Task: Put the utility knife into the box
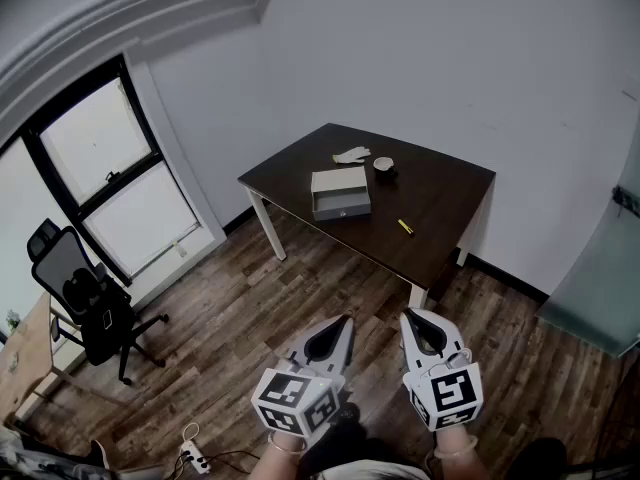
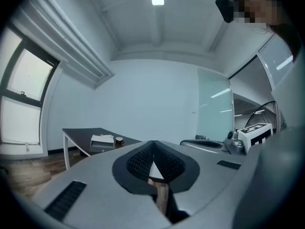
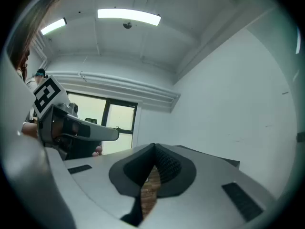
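A small yellow utility knife (image 1: pixel 405 226) lies on the dark brown table (image 1: pixel 440 208), right of a grey box (image 1: pixel 340 192) with an open top. Both grippers are held low over the wooden floor, well short of the table. My left gripper (image 1: pixel 343 320) is shut, its tips meeting, with nothing held. My right gripper (image 1: pixel 409 317) is also shut and empty. In the left gripper view the table (image 2: pixel 78 133) and the box (image 2: pixel 102 140) show far off at the left, past the closed left gripper (image 2: pixel 153 141). The right gripper view shows its closed jaws and the wall.
A white glove (image 1: pixel 351 154) and a small dark cup (image 1: pixel 384 164) lie behind the box. A black office chair (image 1: pixel 85 298) stands at the left by the window. A power strip (image 1: pixel 193 456) lies on the floor near my feet. A frosted glass panel (image 1: pixel 605 288) is at the right.
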The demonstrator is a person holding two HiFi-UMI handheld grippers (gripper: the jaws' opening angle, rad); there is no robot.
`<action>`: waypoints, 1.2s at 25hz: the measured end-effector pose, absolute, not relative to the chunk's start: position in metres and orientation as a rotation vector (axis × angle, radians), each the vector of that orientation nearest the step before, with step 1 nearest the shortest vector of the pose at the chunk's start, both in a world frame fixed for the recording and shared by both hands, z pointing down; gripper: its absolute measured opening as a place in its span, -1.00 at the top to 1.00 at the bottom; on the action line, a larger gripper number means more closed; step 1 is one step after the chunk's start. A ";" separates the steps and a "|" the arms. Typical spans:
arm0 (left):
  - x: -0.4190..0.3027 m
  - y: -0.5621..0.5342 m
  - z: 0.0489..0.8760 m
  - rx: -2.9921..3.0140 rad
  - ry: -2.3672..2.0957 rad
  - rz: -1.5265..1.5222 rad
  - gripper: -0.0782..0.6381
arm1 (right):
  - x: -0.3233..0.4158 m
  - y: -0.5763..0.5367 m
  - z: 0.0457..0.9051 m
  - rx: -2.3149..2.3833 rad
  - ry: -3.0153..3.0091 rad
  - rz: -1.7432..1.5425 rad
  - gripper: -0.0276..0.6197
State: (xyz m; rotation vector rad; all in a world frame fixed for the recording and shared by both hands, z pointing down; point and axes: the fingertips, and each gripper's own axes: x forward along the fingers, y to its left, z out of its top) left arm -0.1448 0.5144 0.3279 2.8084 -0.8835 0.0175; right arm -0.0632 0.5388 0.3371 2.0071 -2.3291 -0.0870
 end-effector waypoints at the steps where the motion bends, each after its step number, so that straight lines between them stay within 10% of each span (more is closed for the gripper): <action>1: -0.143 0.512 0.327 2.808 -0.882 0.015 0.73 | -0.061 0.537 0.336 2.009 -2.331 -0.087 0.91; 30: -0.153 0.309 0.346 2.791 -0.776 0.024 0.73 | -0.071 0.336 0.349 2.070 -2.272 -0.091 0.89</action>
